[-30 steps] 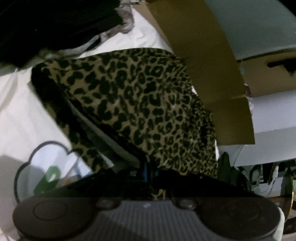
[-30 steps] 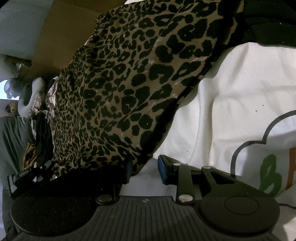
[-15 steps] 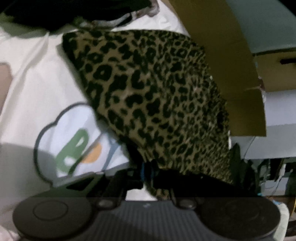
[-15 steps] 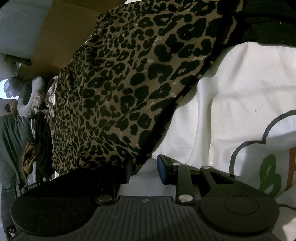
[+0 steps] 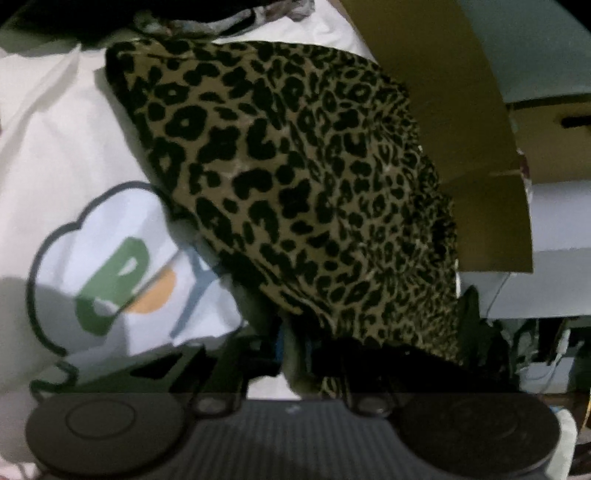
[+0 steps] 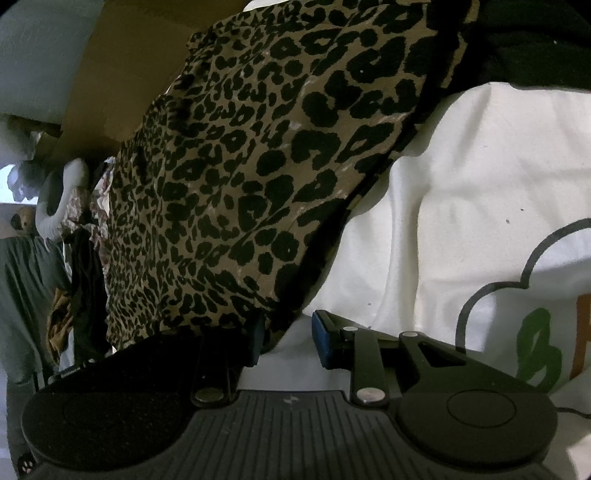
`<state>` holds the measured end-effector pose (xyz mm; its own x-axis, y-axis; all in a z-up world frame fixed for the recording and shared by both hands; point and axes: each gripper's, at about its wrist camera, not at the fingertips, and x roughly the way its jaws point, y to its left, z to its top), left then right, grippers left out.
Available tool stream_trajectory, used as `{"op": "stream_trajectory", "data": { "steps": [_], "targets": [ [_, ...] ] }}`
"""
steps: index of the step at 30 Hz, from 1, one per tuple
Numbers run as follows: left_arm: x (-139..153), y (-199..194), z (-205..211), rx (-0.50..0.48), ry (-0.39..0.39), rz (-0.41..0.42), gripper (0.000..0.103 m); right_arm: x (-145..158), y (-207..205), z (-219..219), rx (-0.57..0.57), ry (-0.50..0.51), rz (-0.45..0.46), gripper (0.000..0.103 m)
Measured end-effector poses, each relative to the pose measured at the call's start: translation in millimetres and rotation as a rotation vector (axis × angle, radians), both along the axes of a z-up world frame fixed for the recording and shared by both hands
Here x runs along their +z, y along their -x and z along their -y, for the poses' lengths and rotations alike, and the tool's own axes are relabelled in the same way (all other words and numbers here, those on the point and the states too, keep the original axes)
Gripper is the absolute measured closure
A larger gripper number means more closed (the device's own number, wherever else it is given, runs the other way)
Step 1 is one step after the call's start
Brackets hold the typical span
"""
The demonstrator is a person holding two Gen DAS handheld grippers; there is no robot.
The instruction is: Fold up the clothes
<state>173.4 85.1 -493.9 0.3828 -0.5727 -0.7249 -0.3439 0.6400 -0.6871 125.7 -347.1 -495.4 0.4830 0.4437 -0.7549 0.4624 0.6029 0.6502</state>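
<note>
A leopard-print garment lies folded on a white sheet with a cloud logo. My left gripper sits at the garment's near corner. Its jaws are opening, and a narrow gap shows between them with pale cloth in it. The leopard edge drapes over the right finger and no pad presses on it. In the right wrist view the same garment covers the left finger of my right gripper. That gripper stands open, with white sheet showing in the gap.
A brown cardboard sheet leans behind the garment and also shows in the right wrist view as cardboard. Dark clothes are piled at the far end of the sheet. More clothing hangs at the left.
In the left wrist view the garment's lifted near edge has come down flat onto the sheet, uncovering more of the cloud logo, and the left jaws have parted. The right wrist view is unchanged.
</note>
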Motion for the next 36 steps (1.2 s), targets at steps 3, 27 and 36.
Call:
{"op": "stream_trajectory", "data": {
  "steps": [3, 27, 36],
  "targets": [
    [-8.1, -1.7, 7.3, 0.005, 0.007, -0.018, 0.085, -1.3, -0.4, 1.0, -0.019, -0.016, -0.001, 0.068],
    [-8.1, 17.7, -1.6, 0.094, 0.03, -0.041, 0.103, -6.2, -0.8, 12.4, -0.112, -0.058, 0.022, 0.066],
    [10.3, -4.6, 10.2, 0.088, 0.081, -0.012, 0.06, -6.3, -0.3, 11.1, -0.092, -0.048, 0.018, 0.066]
  ]
}}
